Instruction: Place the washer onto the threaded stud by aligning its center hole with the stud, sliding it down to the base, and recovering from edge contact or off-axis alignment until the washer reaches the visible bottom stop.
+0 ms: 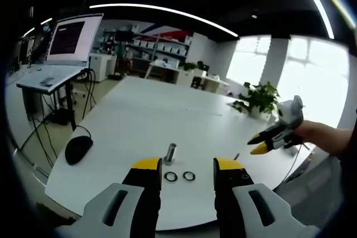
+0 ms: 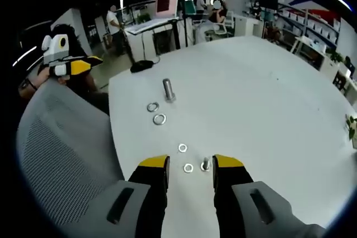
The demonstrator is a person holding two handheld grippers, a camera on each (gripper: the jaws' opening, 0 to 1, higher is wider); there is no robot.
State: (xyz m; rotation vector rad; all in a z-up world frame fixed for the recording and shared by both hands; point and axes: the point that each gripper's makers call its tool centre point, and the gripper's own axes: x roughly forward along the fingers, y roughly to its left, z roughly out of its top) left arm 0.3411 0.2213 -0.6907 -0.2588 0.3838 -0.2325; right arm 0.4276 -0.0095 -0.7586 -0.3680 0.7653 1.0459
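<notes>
Two washers [image 1: 179, 176] lie flat on the white table [image 1: 139, 121] just beside the upright threaded stud [image 1: 170, 153]. Both grippers, left [image 1: 188, 166] and right [image 2: 190, 163], stand spread and empty. Each washer appears thin, rigid, light and slippery, so an edge grip is advised.

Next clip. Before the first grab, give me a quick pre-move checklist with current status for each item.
1. Large stud upright on the table: ok.
2. Two large washers flat beside the stud, none threaded on: ok.
3. Small stud with two small washers close to the right tool: ok.
4. Right tool open, holding nothing: ok.
5. Left tool open, holding nothing: ok.
6. Which washer is intended: cannot tell.
</notes>
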